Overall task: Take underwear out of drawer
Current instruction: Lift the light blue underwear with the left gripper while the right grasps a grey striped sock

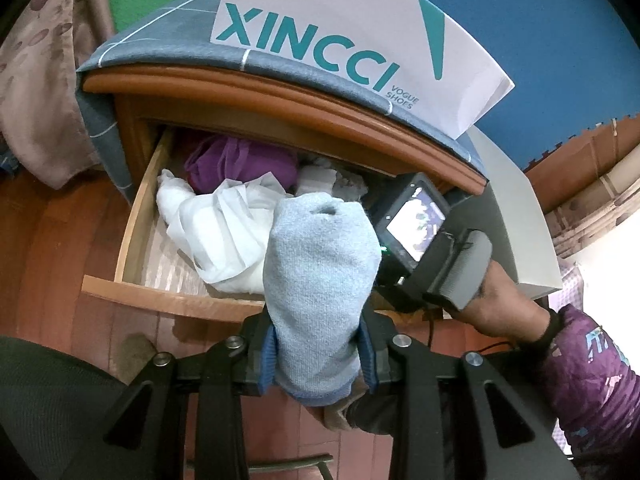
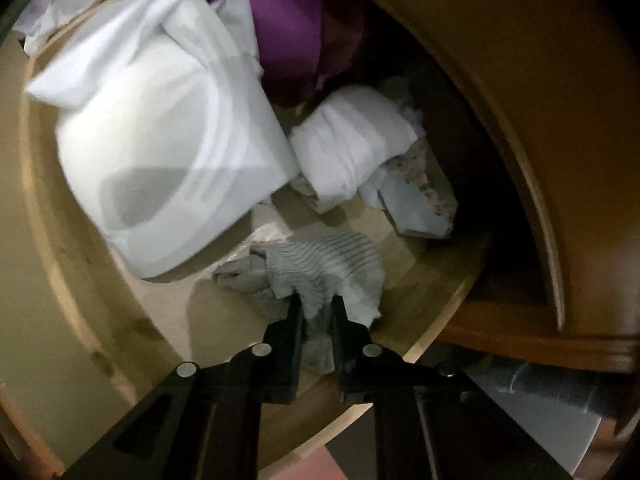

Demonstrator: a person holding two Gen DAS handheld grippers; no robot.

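Open drawer [image 2: 48,264] crowded, white bundles beside; right tongs [image 2: 316,312] clamp grey garment [image 2: 320,268]; left tongs [image 1: 316,344] clamp blue cloth [image 1: 320,272].

Glossy varnished wooden nightstand [image 1: 256,96], pale matt wooden drawer [image 1: 136,216], fuzzy light-blue terry cloth [image 1: 320,280].

Open wooden drawer [image 2: 44,240] holds white, purple, grey underwear [image 2: 320,268].

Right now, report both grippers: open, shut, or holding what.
Left gripper: shut on a light blue rolled cloth, above the drawer.
Right gripper: shut on a grey ribbed garment inside the drawer.
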